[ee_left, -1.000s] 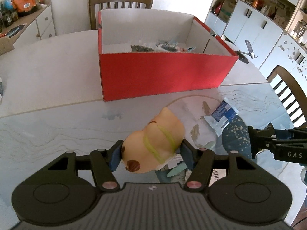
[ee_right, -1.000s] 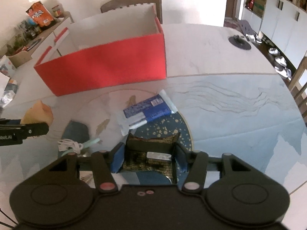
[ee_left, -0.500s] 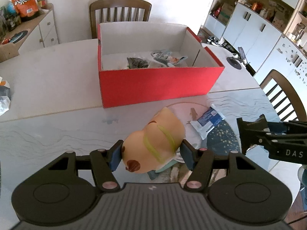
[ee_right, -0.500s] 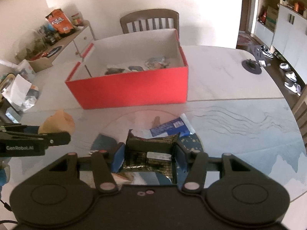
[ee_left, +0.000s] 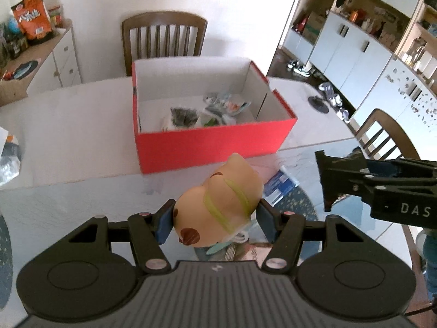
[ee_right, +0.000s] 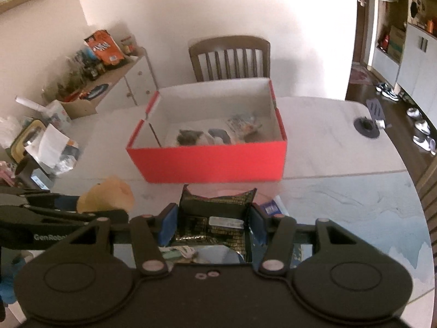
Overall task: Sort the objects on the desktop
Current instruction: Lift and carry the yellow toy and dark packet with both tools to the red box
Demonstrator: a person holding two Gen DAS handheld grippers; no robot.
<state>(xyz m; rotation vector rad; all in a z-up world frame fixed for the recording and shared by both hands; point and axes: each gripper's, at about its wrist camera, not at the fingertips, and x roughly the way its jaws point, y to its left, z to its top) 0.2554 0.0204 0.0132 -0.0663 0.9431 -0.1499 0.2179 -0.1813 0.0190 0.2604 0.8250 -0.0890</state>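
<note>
Red box (ee_left: 213,145): cardboard, rectangular, open-topped, white inside; it sits on the far half of the table, straight ahead of both grippers, with crumpled wrappers and small packets on its floor and a thin divider toward one end.
Table (ee_left: 68,134): pale matte slab at the far side, glossy printed blue-grey surface nearer.
Chair (ee_left: 164,35): dark wood, slatted back, just beyond the box.
Left gripper (ee_left: 215,218): blue pads pressed against both flanks of the toy, held above the table.
Toy (ee_left: 218,205): smooth rounded peach figure (soft-looking) with brown spots and yellow-green stripes, near of the box's front wall.
Right gripper (ee_right: 210,224): pads closed tight on the packet's two edges.
Packet (ee_right: 213,218): black crinkled foil with gold print, jagged top edge, lifted in front of the box.
Blue-and-white sachet (ee_left: 280,186): flat on the glossy surface, right of the toy, partly hidden by it.
</note>
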